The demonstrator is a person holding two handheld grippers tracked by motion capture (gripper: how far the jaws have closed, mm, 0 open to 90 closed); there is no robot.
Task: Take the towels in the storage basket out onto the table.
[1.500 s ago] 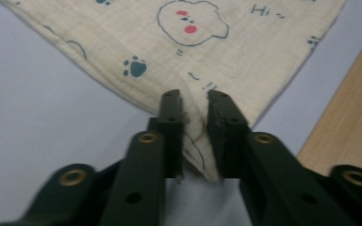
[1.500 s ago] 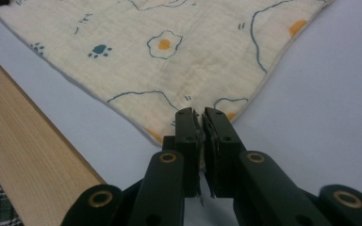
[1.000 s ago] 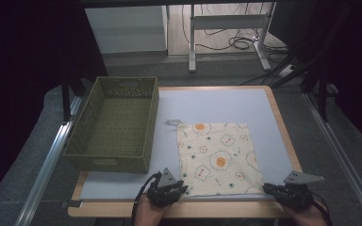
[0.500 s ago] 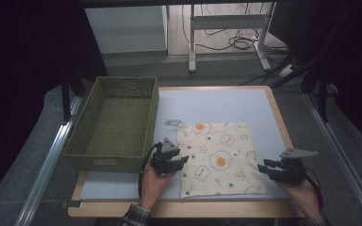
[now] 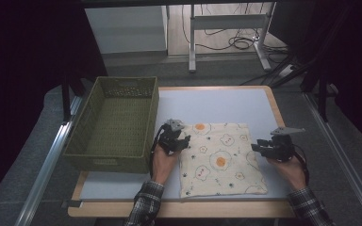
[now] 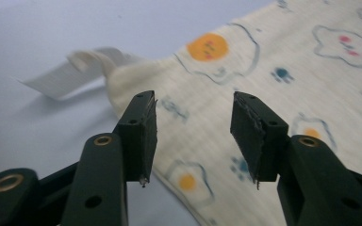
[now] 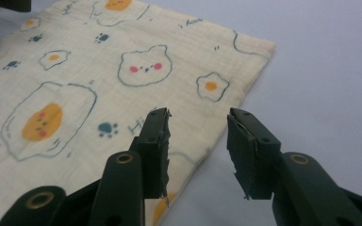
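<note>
A cream cloth (image 5: 219, 157) printed with fried eggs and bear faces lies flat on the pale blue table top (image 5: 217, 106). My left gripper (image 5: 175, 138) hovers at the cloth's left edge near its far corner, jaws open and empty. In the left gripper view the cloth (image 6: 273, 80) lies under the open gripper (image 6: 193, 136), with a white label tab (image 6: 70, 73) at the corner. My right gripper (image 5: 263, 148) sits at the cloth's right edge, open and empty. The right gripper view shows the cloth (image 7: 99, 80) and its far right corner beyond the gripper (image 7: 198, 150).
A green woven basket (image 5: 115, 123) stands on the left of the table, close to my left hand. The table's wooden rim (image 5: 184, 209) runs along the front. Beyond the far edge are metal stand legs and cables (image 5: 235, 42) on the floor.
Both hands have moved forward from the table's front edge. The left gripper now sits at the cloth's far left corner, the right at the middle of its right edge.
</note>
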